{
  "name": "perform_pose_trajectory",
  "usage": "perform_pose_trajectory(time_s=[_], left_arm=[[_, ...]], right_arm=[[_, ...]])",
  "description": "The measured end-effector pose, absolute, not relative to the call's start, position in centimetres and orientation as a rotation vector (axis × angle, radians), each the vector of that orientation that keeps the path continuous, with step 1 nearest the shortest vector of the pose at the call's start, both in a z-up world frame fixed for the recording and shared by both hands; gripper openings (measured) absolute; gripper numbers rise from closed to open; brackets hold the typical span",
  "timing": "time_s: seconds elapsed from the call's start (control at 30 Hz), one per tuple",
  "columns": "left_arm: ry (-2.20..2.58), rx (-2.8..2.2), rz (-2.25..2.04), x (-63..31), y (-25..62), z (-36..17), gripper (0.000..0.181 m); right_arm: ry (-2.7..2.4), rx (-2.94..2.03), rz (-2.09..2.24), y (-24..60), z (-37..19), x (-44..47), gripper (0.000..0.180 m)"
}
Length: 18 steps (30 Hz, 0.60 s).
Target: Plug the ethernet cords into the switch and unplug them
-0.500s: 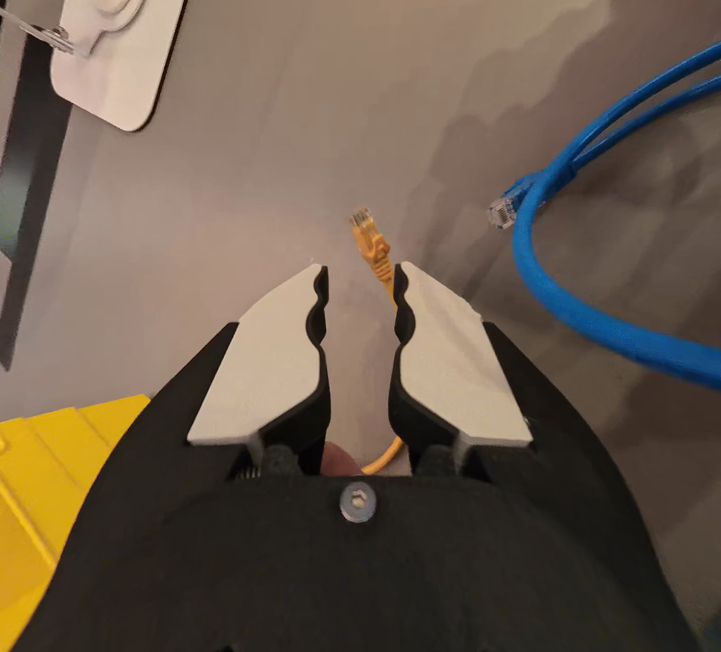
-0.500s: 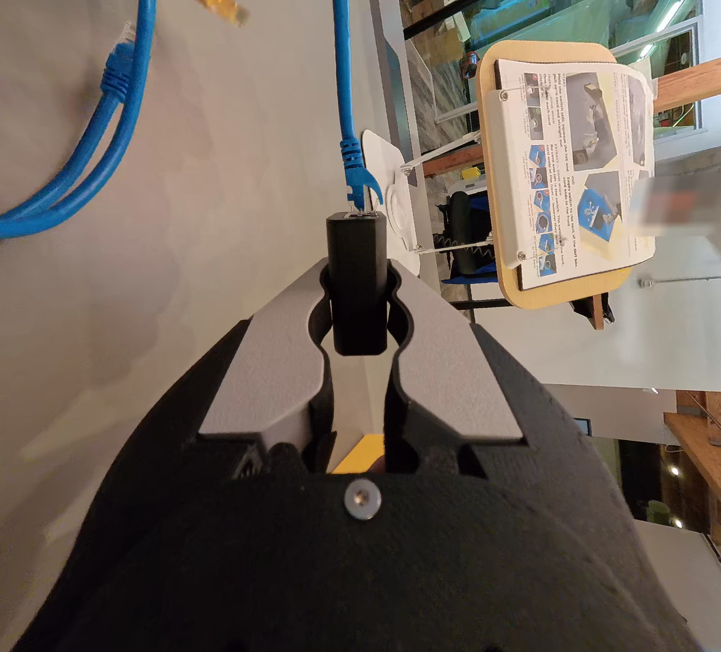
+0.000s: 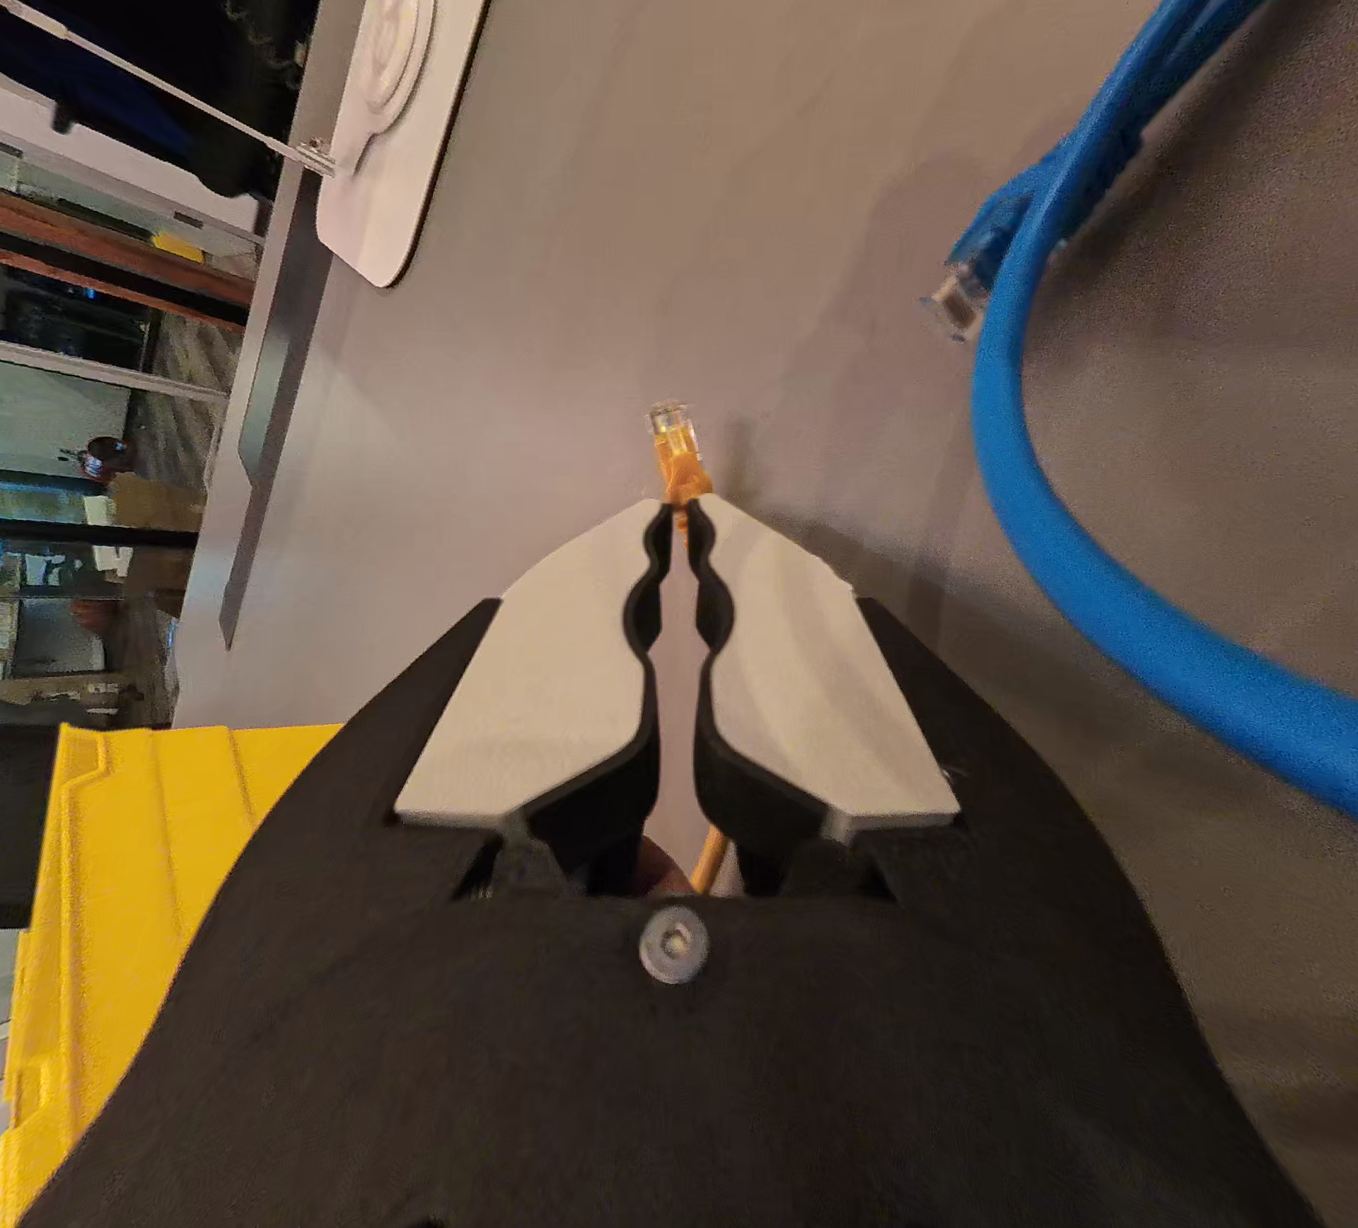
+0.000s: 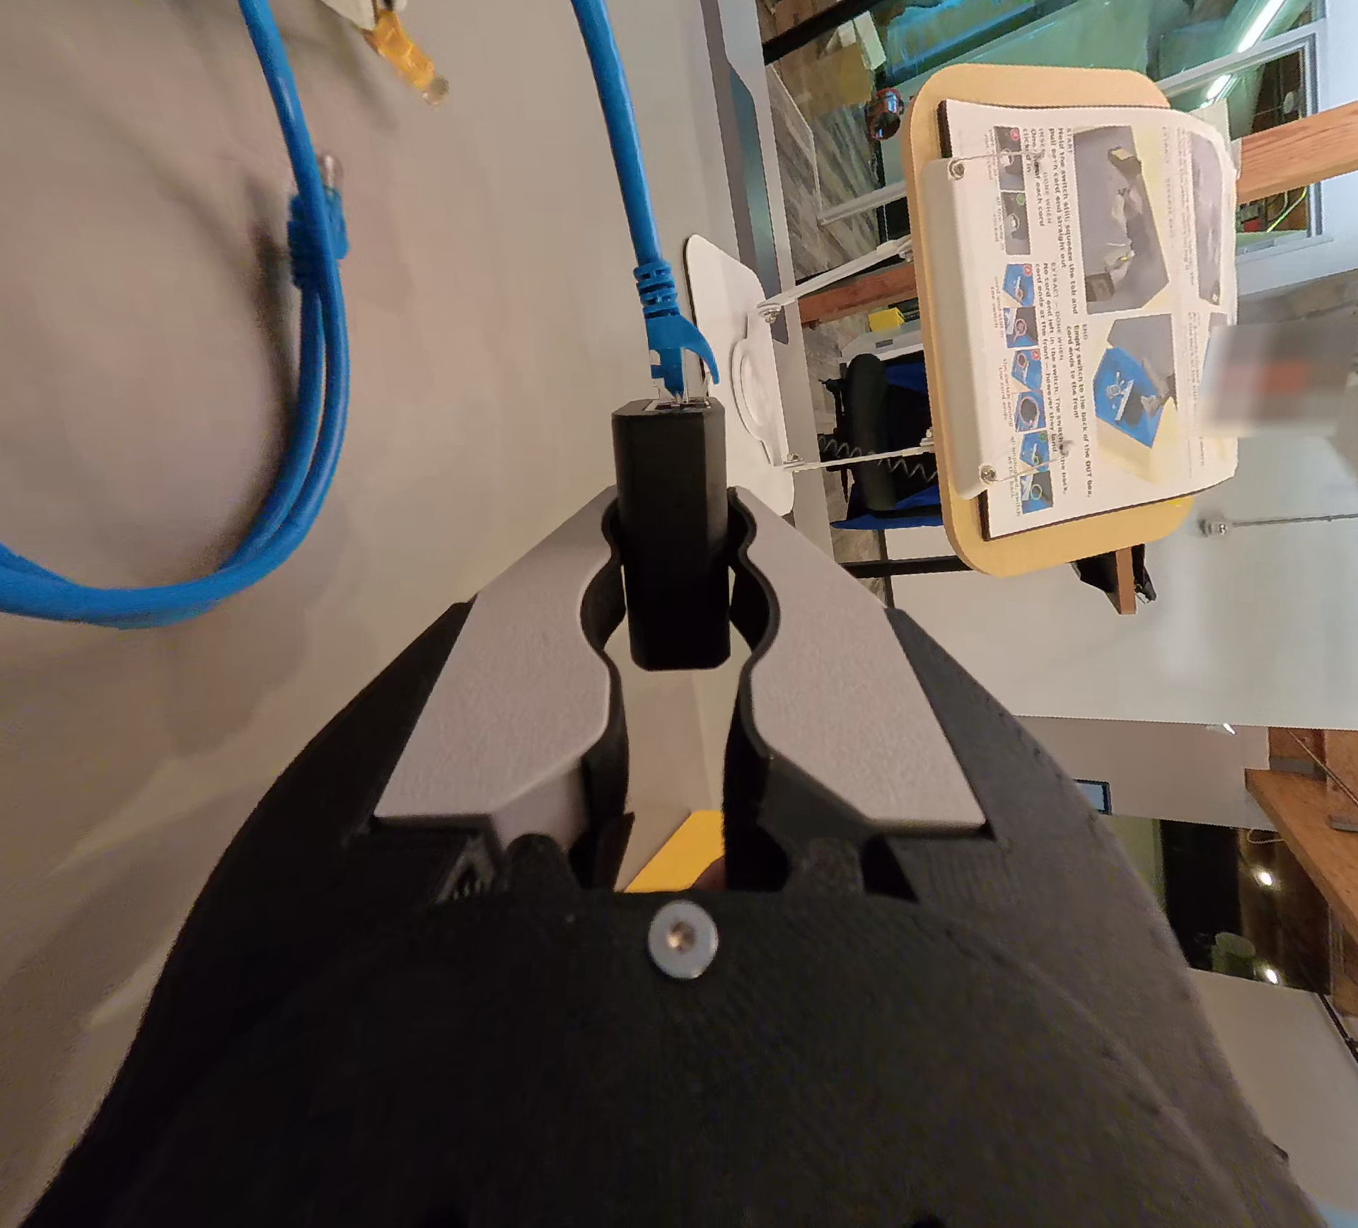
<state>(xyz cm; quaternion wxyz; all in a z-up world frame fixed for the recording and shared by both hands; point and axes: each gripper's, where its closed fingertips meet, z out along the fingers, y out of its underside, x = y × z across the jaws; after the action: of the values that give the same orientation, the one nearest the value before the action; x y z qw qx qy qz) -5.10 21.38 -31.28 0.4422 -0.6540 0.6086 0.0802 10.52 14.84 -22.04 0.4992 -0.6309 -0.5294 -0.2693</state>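
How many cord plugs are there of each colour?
Blue plugs: 2 (plugged blue plug in the switch; loose blue plug)
Orange plugs: 1 (orange plug, pinched by the left hand-held gripper)
Total: 3

Warm dim indoor light, soft shadows on the grey table [image 3: 735,164], fisheye-bent edges, blue cord [image 3: 1102,605] slightly blurred
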Motion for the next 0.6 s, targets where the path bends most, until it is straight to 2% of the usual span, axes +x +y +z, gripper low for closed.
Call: perform_pose_trajectory(time_s=[0.1,0.27,0.6], left_arm=[[1.484,-1.622,0.238,-5.5,21.6,-31.4,0.000],[1.447,-1.623,0.208,-5.5,21.5,-31.1,0.028],[1.410,-1.698,0.216,-5.8,22.6,-31.7,0.010]], right_arm=[[-1.271,-1.529,-0.651,14.9,-22.0,10.7,0.022],[-1.265,-1.528,-0.642,14.9,-21.9,10.6,0.022],[-1.257,-1.528,-0.639,14.9,-21.8,10.6,0.022]])
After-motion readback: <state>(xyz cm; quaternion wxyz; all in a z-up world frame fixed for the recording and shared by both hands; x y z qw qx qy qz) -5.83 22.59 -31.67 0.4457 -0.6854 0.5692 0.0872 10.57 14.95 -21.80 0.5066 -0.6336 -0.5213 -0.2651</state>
